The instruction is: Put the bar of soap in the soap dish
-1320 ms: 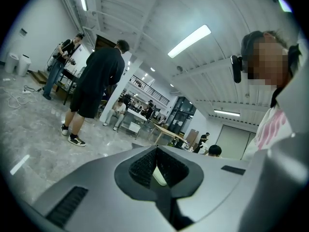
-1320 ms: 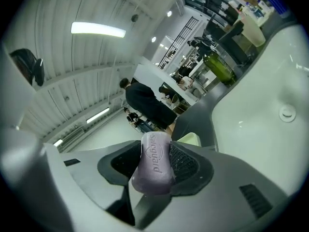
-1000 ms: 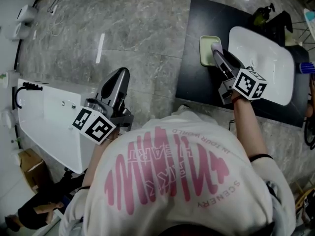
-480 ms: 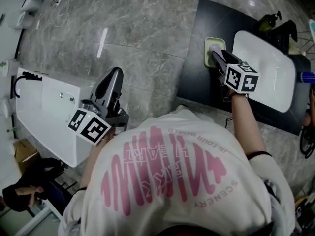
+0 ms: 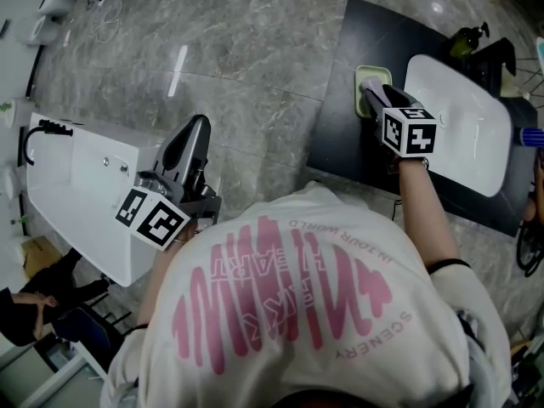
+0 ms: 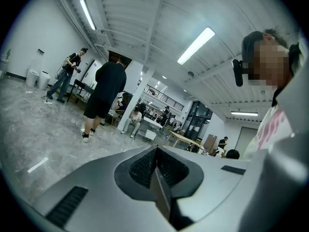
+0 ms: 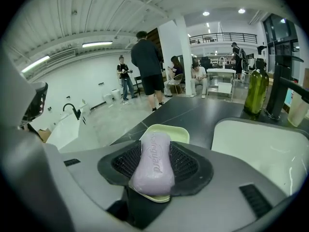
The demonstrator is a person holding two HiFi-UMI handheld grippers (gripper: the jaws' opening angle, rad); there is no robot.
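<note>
A pale purple bar of soap [image 7: 153, 164] sits between the jaws of my right gripper [image 7: 154, 166], which is shut on it. Right under and beyond the soap lies the light green soap dish [image 7: 175, 132]. In the head view the right gripper [image 5: 371, 92] reaches over the soap dish [image 5: 367, 71] on the black counter [image 5: 353, 134], and the soap [image 5: 369, 84] shows at its tip. My left gripper [image 5: 189, 147] hangs over the floor, far from the dish. Its jaws are pressed together with nothing between them, as the left gripper view [image 6: 155, 166] shows.
A white basin [image 5: 463, 121] lies to the right of the dish on the black counter. A green bottle [image 7: 255, 91] and a black tap [image 7: 281, 83] stand behind it. A white bathtub unit [image 5: 81, 194] stands at the left. People stand and sit on the marble floor farther off.
My right gripper with the soap has moved forward until it hangs over the soap dish. The left gripper has barely moved.
</note>
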